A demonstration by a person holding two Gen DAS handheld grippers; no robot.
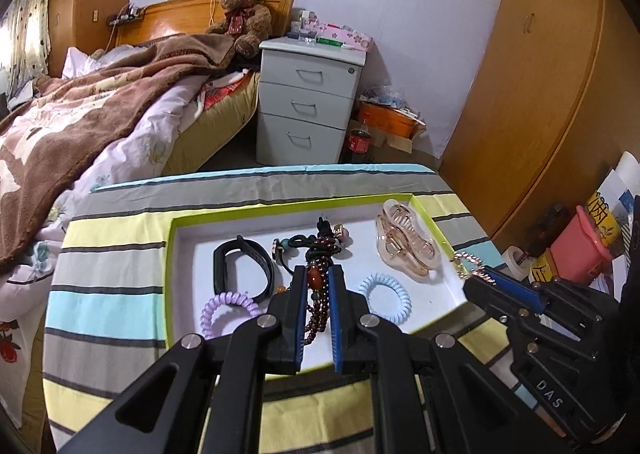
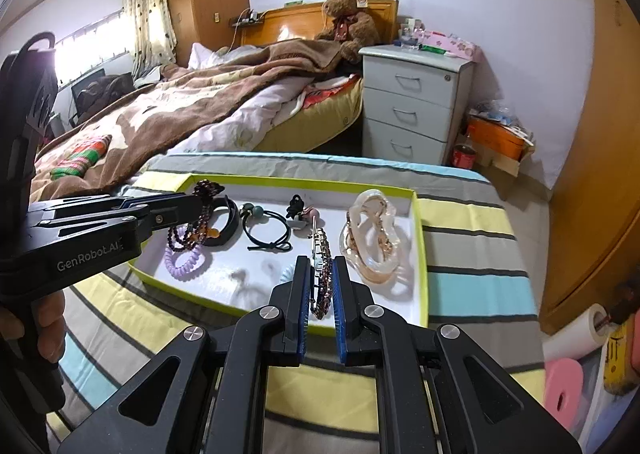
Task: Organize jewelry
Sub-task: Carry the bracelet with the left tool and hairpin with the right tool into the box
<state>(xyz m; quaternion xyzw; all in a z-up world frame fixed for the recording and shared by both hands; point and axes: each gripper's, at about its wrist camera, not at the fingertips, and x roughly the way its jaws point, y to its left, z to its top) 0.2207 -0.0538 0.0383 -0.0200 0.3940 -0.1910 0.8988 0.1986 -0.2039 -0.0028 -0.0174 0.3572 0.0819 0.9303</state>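
Observation:
A white tray with a lime rim [image 1: 176,221] [image 2: 418,213] lies on a striped cloth. My left gripper [image 1: 318,274] [image 2: 188,201] is shut on a dark red bead bracelet [image 1: 316,294] [image 2: 196,221] and holds it above the tray's left part. My right gripper [image 2: 321,266] [image 1: 486,274] is shut on a rose-gold chain bracelet [image 2: 322,278] [image 1: 466,258] over the tray's front right. In the tray lie a black band [image 1: 236,266] [image 2: 224,221], a purple coil tie [image 1: 224,312] [image 2: 184,262], a blue coil tie [image 1: 386,296], a black hair tie [image 2: 266,232] and a clear hair claw [image 1: 404,242] [image 2: 372,242].
The striped cloth covers a small table [image 1: 120,294] [image 2: 472,254]. A bed with a brown blanket [image 1: 80,121] is to the left, a white drawer unit [image 1: 308,105] [image 2: 412,105] behind. A wooden wardrobe [image 1: 540,73] and floor clutter with a pink bin [image 1: 580,250] are to the right.

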